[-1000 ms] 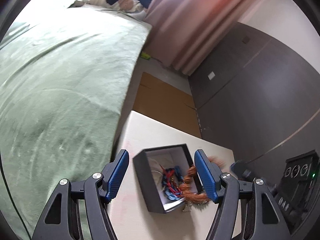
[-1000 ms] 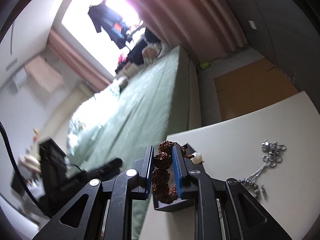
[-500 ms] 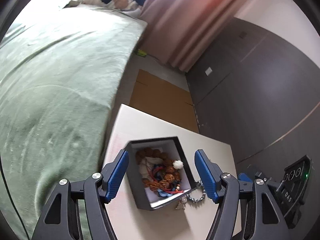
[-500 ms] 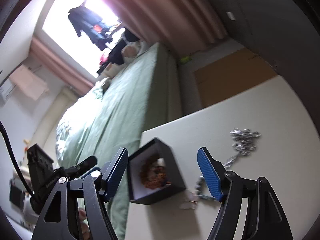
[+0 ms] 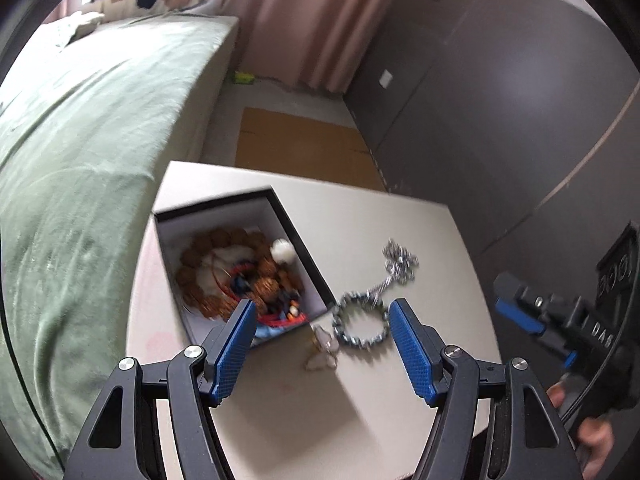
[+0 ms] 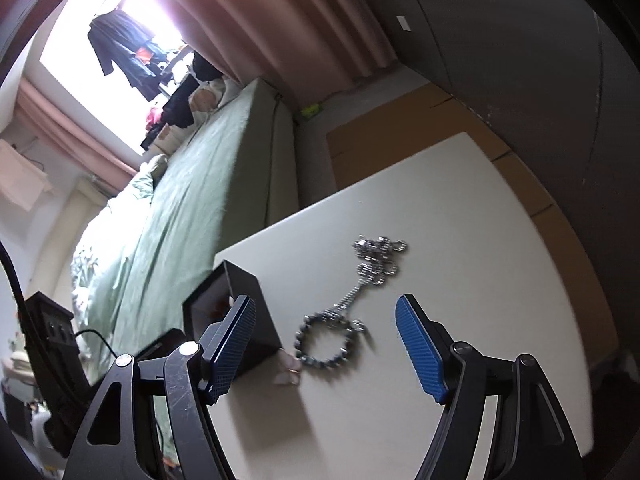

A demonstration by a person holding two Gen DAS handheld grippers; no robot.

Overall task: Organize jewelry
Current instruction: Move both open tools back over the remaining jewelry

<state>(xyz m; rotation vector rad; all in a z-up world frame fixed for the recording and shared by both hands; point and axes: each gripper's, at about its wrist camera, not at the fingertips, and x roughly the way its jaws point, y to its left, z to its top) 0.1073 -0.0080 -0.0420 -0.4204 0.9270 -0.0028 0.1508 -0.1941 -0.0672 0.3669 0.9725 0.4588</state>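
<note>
Fingers of left gripper (image 5: 322,344) and right gripper (image 6: 325,350) spread wide, holding nothing, touching nothing. Pale table (image 5: 400,420) beside green bed (image 5: 80,140). Black box (image 5: 298,240) near table's bed-side edge, white inside, containing brown bead bracelet (image 5: 208,264) and red-blue tangle. Silver necklace (image 6: 352,300) on tabletop just beside box. Bracelet clamped by right gripper a second ago, now lying in box.

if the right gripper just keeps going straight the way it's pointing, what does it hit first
Probably the silver bead bracelet lying on the white table. It sits between the open fingers of the right gripper, just right of the black box. Depth is hard to judge through the fisheye.
</note>
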